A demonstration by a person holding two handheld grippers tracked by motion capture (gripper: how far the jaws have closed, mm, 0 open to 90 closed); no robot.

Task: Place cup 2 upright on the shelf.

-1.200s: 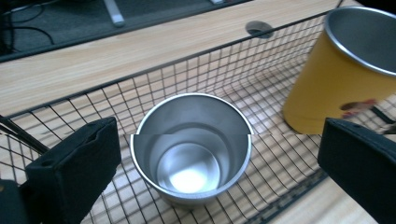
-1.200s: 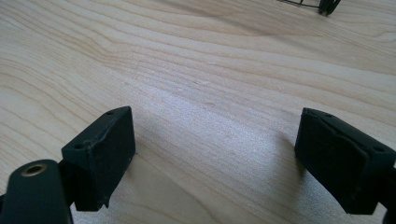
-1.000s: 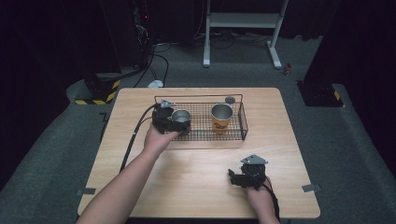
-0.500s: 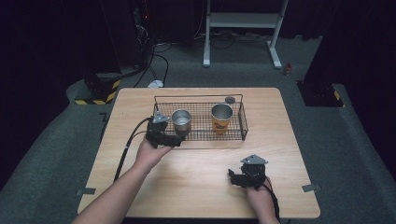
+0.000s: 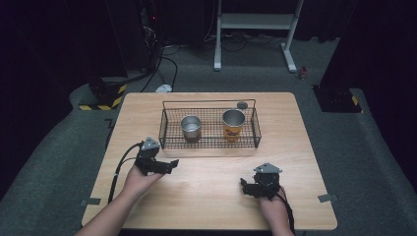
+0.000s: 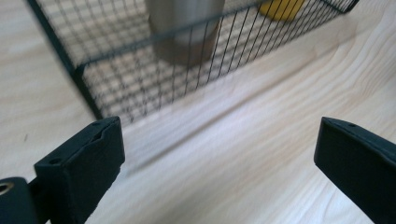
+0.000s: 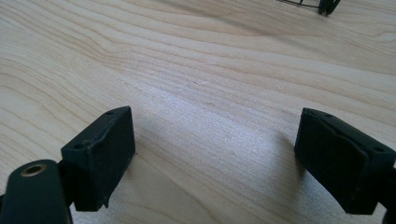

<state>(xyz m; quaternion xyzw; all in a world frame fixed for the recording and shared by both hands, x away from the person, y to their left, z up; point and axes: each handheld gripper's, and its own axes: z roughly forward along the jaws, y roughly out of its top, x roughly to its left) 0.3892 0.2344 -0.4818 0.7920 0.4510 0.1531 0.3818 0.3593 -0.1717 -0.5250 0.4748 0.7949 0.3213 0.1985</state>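
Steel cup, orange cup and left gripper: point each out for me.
steel cup (image 5: 191, 126), high view, on its rim.
orange cup (image 5: 233, 129), high view, on its side wall.
left gripper (image 5: 172, 164), high view, between its fingertips.

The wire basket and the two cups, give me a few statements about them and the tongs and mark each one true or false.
1. The steel cup stands inside the wire basket. True.
2. The orange cup lies on its side outside the basket. False: it stands upright inside it, to the right of the steel cup.
3. The left tongs grip the steel cup. False: they are open and hold nothing, in front of the basket.
4. The right tongs are open over bare table. True.
5. The two cups touch. False: there is a gap between them.
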